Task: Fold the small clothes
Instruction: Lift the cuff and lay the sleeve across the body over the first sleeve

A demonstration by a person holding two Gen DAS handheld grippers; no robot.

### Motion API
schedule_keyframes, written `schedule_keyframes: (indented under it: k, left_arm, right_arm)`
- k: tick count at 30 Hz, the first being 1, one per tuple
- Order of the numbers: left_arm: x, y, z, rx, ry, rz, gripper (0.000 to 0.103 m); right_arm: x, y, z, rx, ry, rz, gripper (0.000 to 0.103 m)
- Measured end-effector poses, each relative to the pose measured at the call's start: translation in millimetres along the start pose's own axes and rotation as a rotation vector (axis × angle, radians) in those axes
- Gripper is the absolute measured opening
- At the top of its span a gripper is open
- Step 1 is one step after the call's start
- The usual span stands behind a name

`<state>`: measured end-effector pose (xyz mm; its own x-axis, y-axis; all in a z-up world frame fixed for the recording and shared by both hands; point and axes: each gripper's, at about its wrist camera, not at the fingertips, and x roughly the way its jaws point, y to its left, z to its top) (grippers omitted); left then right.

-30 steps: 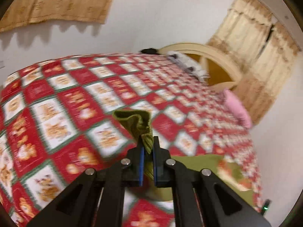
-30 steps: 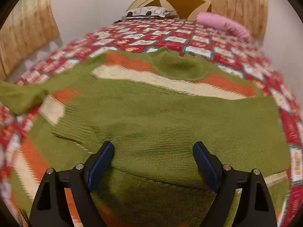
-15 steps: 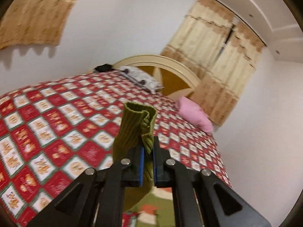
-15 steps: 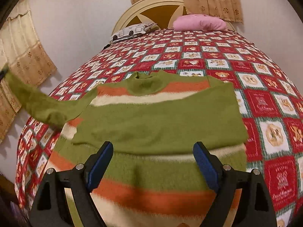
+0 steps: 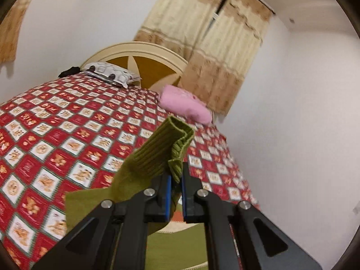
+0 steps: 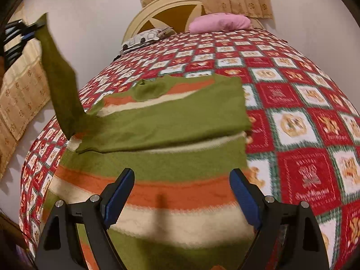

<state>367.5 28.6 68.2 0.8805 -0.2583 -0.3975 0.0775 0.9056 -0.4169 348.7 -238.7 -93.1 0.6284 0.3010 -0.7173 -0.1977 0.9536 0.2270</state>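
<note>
A green sweater (image 6: 171,164) with orange and cream stripes lies flat on the bed. One green sleeve lies folded across its chest (image 6: 175,121). My left gripper (image 5: 175,181) is shut on the ribbed cuff (image 5: 166,148) of the other sleeve and holds it high above the bed. In the right wrist view that sleeve (image 6: 60,78) hangs stretched up to the left gripper (image 6: 29,32) at the far left. My right gripper (image 6: 182,193) is open and empty, hovering above the sweater's lower striped part.
The bed has a red and white checked quilt (image 6: 303,112). A pink pillow (image 6: 219,22) and a patterned pillow (image 6: 146,38) lie by the cream headboard (image 6: 162,9). White walls and beige curtains (image 5: 216,45) surround the bed.
My left gripper has lifted the sleeve cuff higher and swung toward the headboard. My right gripper has risen and pulled back from the sweater, staying open.
</note>
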Motion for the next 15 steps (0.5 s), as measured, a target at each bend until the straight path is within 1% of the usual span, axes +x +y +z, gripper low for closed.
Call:
schedule_keyframes:
  k: [3, 4, 5, 6, 7, 8, 9, 11, 12, 13, 14, 15]
  left_arm:
    - [40.3, -29.2, -41.1, 0.067, 0.064, 0.035, 0.007]
    - [58.1, -36.5, -59.3, 0.088, 0.099, 0.043, 0.007]
    - [67.3, -41.2, -67.2, 0.098, 0.12, 0.05, 0.007]
    - [84.4, -46.4, -84.6, 0.116, 0.155, 0.066, 0.008]
    - [94.8, -51.8, -95.1, 0.132, 0.176, 0.078, 0.009]
    - [109.9, -58.7, -111.9, 0.167, 0.22, 0.097, 0.013]
    - [117.7, -61.0, -121.9, 0.187, 0.251, 0.118, 0.015]
    - [127.1, -62.7, -139.2, 0.21, 0.323, 0.137, 0.03]
    - [122.7, -63.7, -142.1, 0.219, 0.329, 0.125, 0.032]
    - [113.8, -61.0, -143.6, 0.243, 0.32, 0.11, 0.035]
    - [108.5, -64.1, -146.4, 0.265, 0.311, 0.109, 0.044]
    - [95.1, -60.5, -145.3, 0.301, 0.288, 0.113, 0.05]
  right_arm:
    - [-4.8, -10.4, -10.6, 0.021, 0.0, -0.006, 0.087]
    - [-5.4, -14.0, -15.2, 0.028, 0.004, -0.009, 0.087]
    - [-5.5, -16.3, -18.5, 0.033, 0.008, -0.011, 0.087]
    - [-5.6, -19.2, -22.5, 0.039, 0.012, -0.013, 0.087]
    - [-5.2, -21.4, -26.3, 0.043, 0.018, -0.016, 0.087]
    - [-3.8, -24.3, -31.3, 0.045, 0.027, -0.023, 0.087]
    - [-3.3, -26.4, -34.7, 0.043, 0.026, -0.022, 0.087]
    - [-6.4, -27.9, -38.5, 0.036, 0.006, -0.011, 0.087]
    - [-7.6, -28.6, -39.1, 0.038, 0.002, -0.009, 0.087]
    - [-8.4, -29.6, -39.9, 0.041, -0.002, -0.005, 0.087]
    - [-8.5, -31.4, -40.9, 0.047, -0.005, 0.003, 0.087]
    - [-8.5, -32.7, -41.3, 0.053, -0.007, 0.011, 0.087]
